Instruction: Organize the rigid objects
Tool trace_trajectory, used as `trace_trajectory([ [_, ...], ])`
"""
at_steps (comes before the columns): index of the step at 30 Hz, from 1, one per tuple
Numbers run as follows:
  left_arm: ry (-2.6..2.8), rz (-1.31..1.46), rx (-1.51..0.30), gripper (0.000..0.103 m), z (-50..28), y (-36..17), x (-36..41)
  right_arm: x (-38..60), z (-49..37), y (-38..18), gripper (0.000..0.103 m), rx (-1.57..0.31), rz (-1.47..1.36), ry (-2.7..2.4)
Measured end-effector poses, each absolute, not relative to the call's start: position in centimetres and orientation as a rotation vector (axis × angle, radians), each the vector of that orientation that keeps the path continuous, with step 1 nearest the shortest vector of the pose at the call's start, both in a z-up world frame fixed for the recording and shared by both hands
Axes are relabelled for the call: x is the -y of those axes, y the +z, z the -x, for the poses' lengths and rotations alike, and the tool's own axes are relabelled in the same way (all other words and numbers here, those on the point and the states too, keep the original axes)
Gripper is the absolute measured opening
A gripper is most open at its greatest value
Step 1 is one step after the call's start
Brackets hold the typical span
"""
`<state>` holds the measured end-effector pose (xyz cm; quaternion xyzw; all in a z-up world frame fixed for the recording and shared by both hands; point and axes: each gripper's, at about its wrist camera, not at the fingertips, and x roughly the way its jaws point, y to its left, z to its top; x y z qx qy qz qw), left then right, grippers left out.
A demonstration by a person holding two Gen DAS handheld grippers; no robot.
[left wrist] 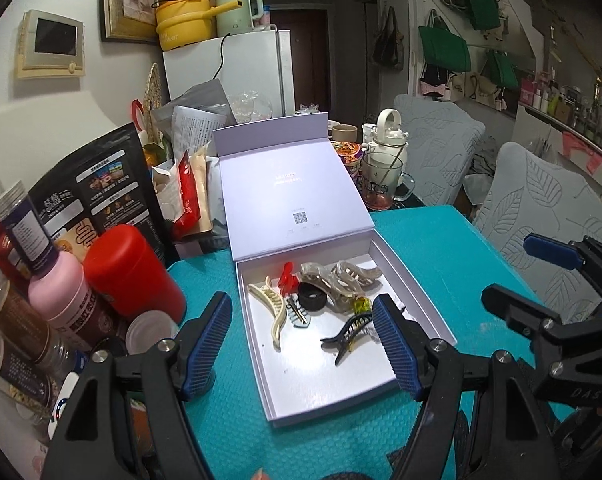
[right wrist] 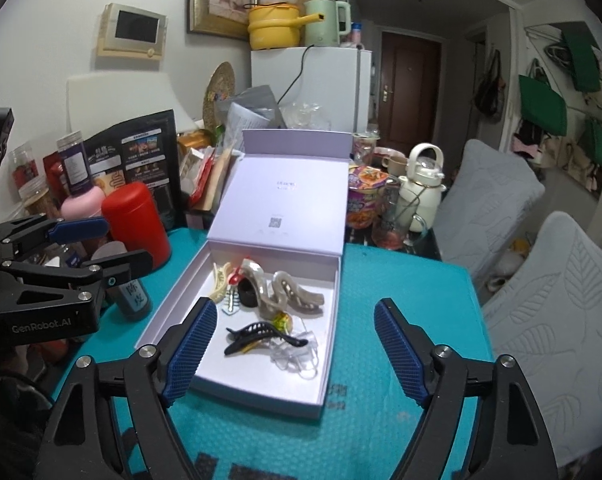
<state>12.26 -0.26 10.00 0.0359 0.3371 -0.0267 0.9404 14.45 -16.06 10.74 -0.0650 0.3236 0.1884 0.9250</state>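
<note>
Black hair clip (left wrist: 351, 330) lies in the open box (left wrist: 417, 280) on the table (left wrist: 441, 240), long axis crosswise — dead ahead of the left hand-held gripper (left wrist: 305, 344), the nearer 1. Both spread wide, empty — right hand-held gripper (right wrist: 291, 344) included.

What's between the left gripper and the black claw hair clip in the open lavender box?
Nothing visible. The left gripper is open over the open lavender box, whose lid stands back. The black claw hair clip lies exposed near its right finger.
</note>
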Motion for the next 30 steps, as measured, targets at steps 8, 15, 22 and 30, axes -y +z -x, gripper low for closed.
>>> trace_trajectory([
  [8, -0.061, -0.089, -0.651, 0.073, -8.7, 10.1, 0.6, 16.9, -11.6, 10.3, 0.083, -0.667, 0.11, 0.358],
  [15, -0.073, -0.115, -0.641, 0.073, -6.1, 9.1, 1.2, 17.2, -9.5, 9.2, 0.083, -0.689, 0.089, 0.325],
  [22, -0.088, -0.103, -0.657, 0.073, -4.4, 7.5, 1.3, 16.8, -6.7, 8.5, 0.083, -0.686, 0.117, 0.278],
  [30, -0.088, -0.069, -0.677, 0.073, -3.2, 6.1, 1.0, 16.2, -4.3, 7.8, 0.085, -0.685, 0.136, 0.293],
])
